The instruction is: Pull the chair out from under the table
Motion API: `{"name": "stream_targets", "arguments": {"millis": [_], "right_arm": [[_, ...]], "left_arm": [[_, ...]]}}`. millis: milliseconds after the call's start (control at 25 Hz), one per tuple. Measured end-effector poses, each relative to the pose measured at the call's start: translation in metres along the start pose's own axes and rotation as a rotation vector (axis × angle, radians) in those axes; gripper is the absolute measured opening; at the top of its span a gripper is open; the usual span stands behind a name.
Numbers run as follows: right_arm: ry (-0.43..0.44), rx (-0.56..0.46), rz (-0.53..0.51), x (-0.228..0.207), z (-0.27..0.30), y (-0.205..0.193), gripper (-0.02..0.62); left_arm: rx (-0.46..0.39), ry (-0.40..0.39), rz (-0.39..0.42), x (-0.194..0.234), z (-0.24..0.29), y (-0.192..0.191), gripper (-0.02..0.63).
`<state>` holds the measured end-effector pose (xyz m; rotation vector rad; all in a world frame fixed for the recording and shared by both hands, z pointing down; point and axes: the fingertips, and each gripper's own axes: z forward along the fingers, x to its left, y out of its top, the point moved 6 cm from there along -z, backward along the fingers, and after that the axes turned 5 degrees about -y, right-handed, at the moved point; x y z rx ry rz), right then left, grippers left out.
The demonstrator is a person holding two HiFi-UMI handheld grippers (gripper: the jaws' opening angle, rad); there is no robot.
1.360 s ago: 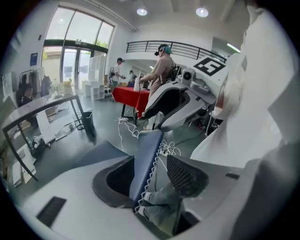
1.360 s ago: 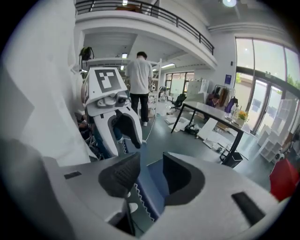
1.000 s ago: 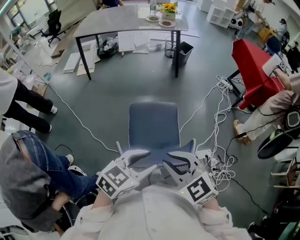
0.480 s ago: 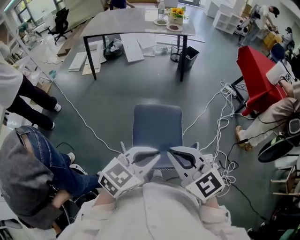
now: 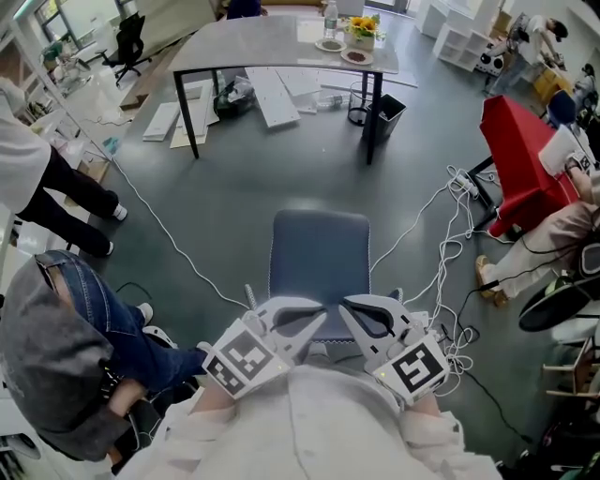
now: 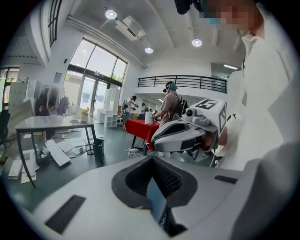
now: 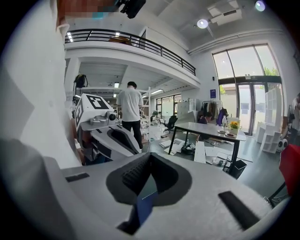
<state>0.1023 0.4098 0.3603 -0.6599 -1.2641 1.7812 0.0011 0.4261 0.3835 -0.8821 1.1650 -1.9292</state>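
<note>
The blue chair [image 5: 319, 258] stands on the grey floor, well out from the grey table [image 5: 272, 47] at the back. My two grippers hover side by side over the chair's near end, just in front of my body. The left gripper [image 5: 315, 321] is shut, and so is the right gripper [image 5: 348, 313]. In the left gripper view the left gripper [image 6: 152, 190] shows only a blue sliver of chair through the slit between its jaws, with the right gripper [image 6: 180, 136] beside it. The right gripper view shows the same for the right gripper [image 7: 146, 190]. Neither clamps anything that I can see.
A person in jeans [image 5: 89, 314] crouches close at my left. White cables [image 5: 448, 239] trail over the floor on the right, near a red cloth-covered stand [image 5: 520, 159]. A black bin [image 5: 386, 114] and loose boards [image 5: 272, 94] lie under the table, which carries flowers [image 5: 362, 26].
Both grippers' jaws have closed from a spread stance and lifted a little above the chair's near end. The chair has stayed where it was.
</note>
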Motion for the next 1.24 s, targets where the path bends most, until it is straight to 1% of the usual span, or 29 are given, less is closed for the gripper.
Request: {"name": "stream_targets", "arguments": {"millis": [120,200,280,440,520,640,800,1040,1240], "right_arm": [[-0.001,0.009,0.016,-0.001,0.001,0.001,0.003],[0.017,0.017,0.038,-0.001,0.003,0.002,0.003],[0.038,0.023,0.038,-0.001,0.005,0.005,0.002],[0.069,0.038,0.004,-0.005,-0.001,0.010,0.002],[0.099,0.052,-0.023,-0.007,-0.003,0.009,0.002],[0.144,0.082,-0.062,-0.008,-0.002,0.006,0.002],[0.173,0.116,-0.084,-0.004,-0.002,0.001,0.002],[0.187,0.137,-0.121,-0.001,0.001,0.000,0.002],[0.178,0.151,-0.121,-0.001,-0.005,-0.008,0.002]], "left_arm": [[-0.002,-0.006,-0.009,0.002,-0.001,0.000,0.014],[0.004,-0.004,-0.008,0.004,-0.005,-0.001,0.014],[0.008,-0.003,-0.008,0.006,-0.008,-0.002,0.014],[0.029,-0.029,-0.019,0.003,-0.002,-0.004,0.014],[0.036,-0.041,-0.021,0.002,0.002,-0.005,0.014],[0.045,-0.047,-0.019,0.002,0.006,-0.007,0.014],[0.051,-0.052,-0.015,0.001,0.007,-0.014,0.014],[0.061,-0.051,-0.041,0.002,0.009,-0.016,0.014],[0.072,-0.057,-0.053,-0.004,0.011,-0.025,0.014]]}}
